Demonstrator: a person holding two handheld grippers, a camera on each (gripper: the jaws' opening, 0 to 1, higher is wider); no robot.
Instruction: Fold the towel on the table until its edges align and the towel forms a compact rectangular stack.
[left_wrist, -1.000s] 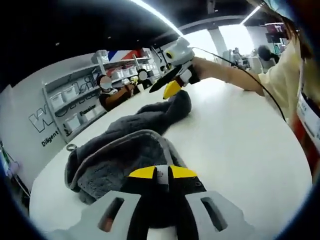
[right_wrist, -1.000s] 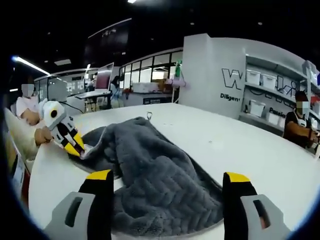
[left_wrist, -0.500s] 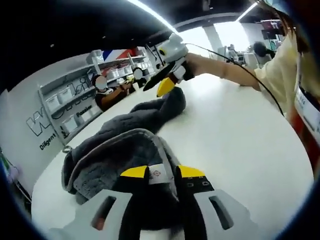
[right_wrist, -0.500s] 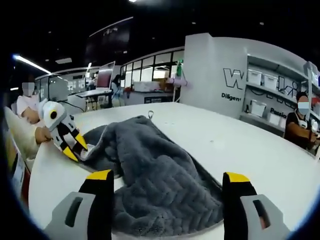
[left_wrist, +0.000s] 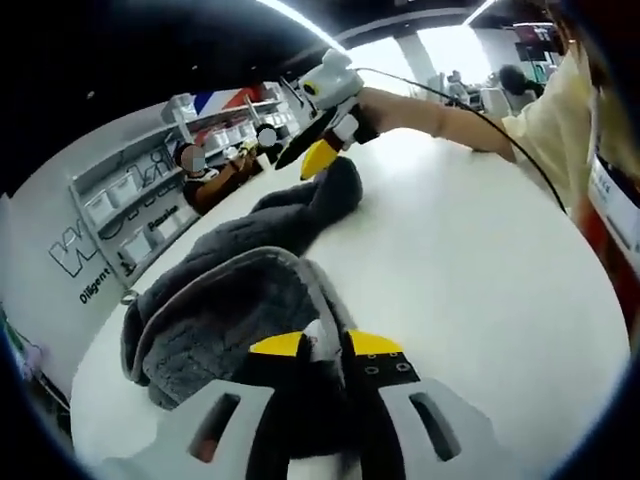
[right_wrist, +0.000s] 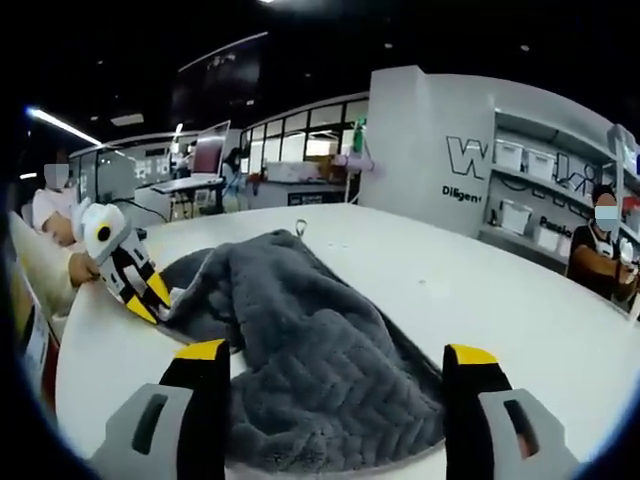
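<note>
A grey plush towel (left_wrist: 215, 300) lies crumpled on the white table (left_wrist: 480, 260), one edge folded over toward me. My left gripper (left_wrist: 327, 344) is shut on a towel corner with a small white label between its yellow tips. In the right gripper view the towel (right_wrist: 300, 340) spreads between the wide-apart jaws of my right gripper (right_wrist: 337, 353), which stands open just above its near edge. My left gripper (right_wrist: 152, 298) grips the towel's left edge there. The right gripper (left_wrist: 305, 162) hovers over the towel's far end in the left gripper view.
A small hanging loop (right_wrist: 300, 235) sticks out at the towel's far corner. Shelves with white bins (right_wrist: 525, 160) line the wall, where a person (right_wrist: 598, 250) sits. The holder's sleeve (left_wrist: 560, 150) and a black cable (left_wrist: 520, 165) run along one table side.
The left gripper keeps hold of the towel corner and has drawn it slightly nearer, raising the fold. The right gripper stays open over the towel, barely shifted.
</note>
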